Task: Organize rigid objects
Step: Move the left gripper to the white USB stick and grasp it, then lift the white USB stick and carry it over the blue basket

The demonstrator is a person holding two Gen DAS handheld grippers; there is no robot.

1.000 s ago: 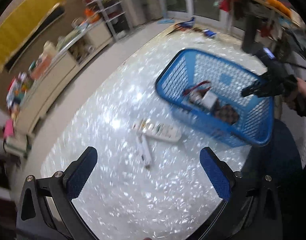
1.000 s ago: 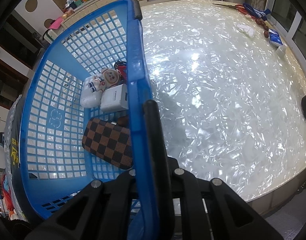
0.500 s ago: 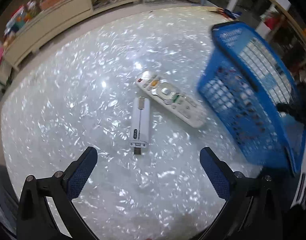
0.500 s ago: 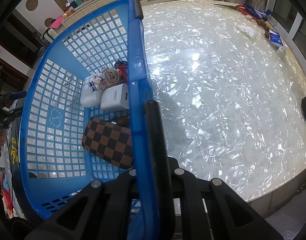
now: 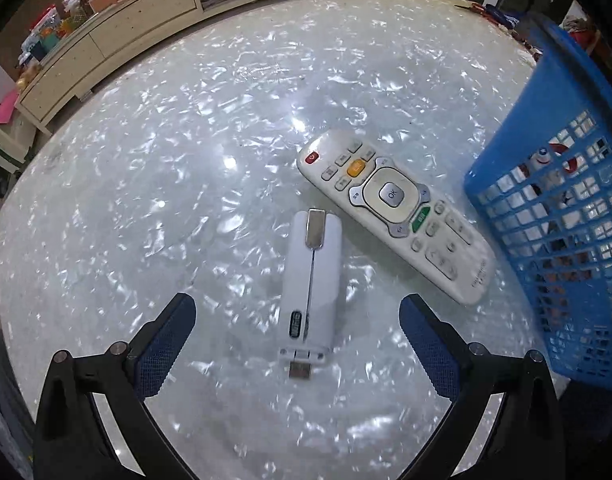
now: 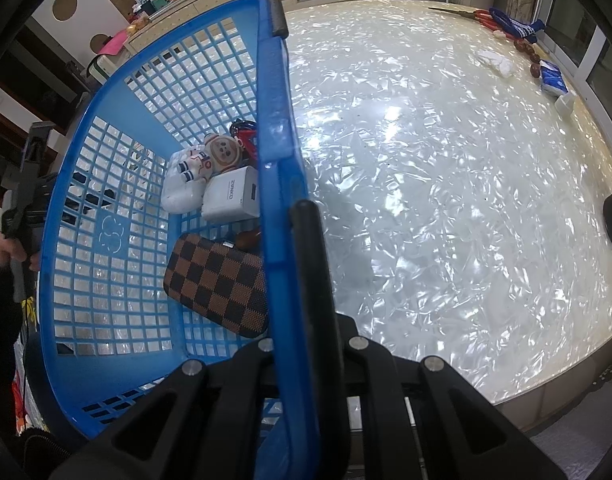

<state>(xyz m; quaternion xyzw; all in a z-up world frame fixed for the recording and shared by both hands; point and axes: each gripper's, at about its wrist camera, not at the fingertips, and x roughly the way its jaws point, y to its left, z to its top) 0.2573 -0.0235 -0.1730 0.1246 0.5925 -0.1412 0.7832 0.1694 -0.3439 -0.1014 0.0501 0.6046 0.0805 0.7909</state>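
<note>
- Left wrist view: left gripper [image 5: 297,342] hangs over the pearly table [image 5: 146,200], its two blue-padded fingers [image 5: 164,346] spread wide and grasping nothing.
- White USB stick [image 5: 312,280] lies flat on the table, its near end with the metal plug sitting in the gap between the two fingers; neither pad touches it.
- White remote control [image 5: 396,210] lies flat just beyond and to the right of the stick, set at a slant, its red power button at the far end; the two look close but I cannot tell whether they touch.
- Blue basket [image 5: 554,216] stands to the right of the remote, near its lower end, with small items dimly visible through the mesh wall.
- Low cabinet [image 5: 118,36] stands beyond the table's far edge, well apart from the stick.
- Right wrist view: right gripper [image 6: 296,240] is clenched on the rim of the blue basket [image 6: 274,120], one black finger [image 6: 312,264] lying against the outer side of the rim.
- Checkered wallet [image 6: 216,286] lies on the basket floor just beside the gripped rim.
- White charger block [image 6: 232,198] lies beyond the wallet, also against that rim side.
- Astronaut figure [image 6: 200,170] lies touching the charger on its far-left side, with a red item [image 6: 248,140] behind it.
- Scissors [image 6: 472,14] and a blue packet [image 6: 554,78] lie on the table's far right edge, well apart from the basket.
</note>
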